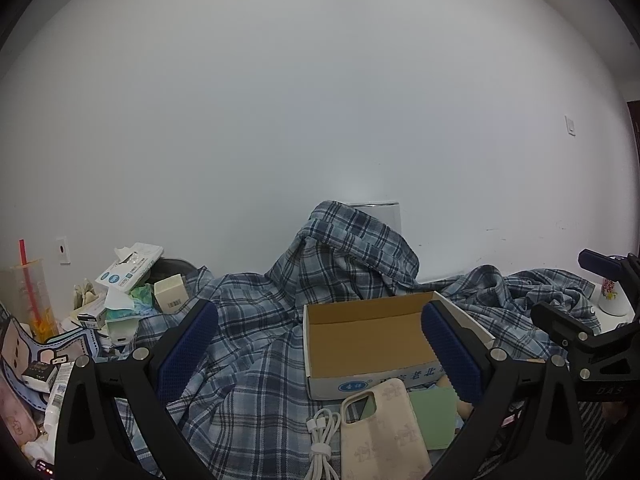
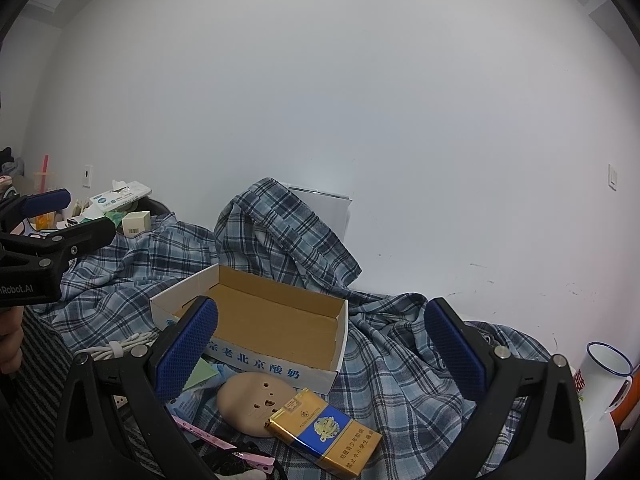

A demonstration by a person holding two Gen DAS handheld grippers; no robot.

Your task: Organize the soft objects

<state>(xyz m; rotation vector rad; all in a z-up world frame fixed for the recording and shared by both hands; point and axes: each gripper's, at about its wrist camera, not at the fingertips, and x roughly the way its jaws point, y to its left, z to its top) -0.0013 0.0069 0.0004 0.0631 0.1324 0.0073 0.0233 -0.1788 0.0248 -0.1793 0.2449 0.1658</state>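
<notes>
Surface: cluttered top draped in a blue plaid cloth, rumpled, rising in a peak against the white wall.
Box: open cardboard tray, empty, resting on the cloth at centre.
Before the box: phone case, coiled white cable, tan face-shaped pad touching a gold-and-blue pack.
Left edge: tissue packets, cup with red straw.
Right edge: white enamel mug.
Wall: two plates, one switch-like.
Left gripper: jaws wide apart, holding nothing, framing the box.
Right gripper: likewise wide, empty.
</notes>
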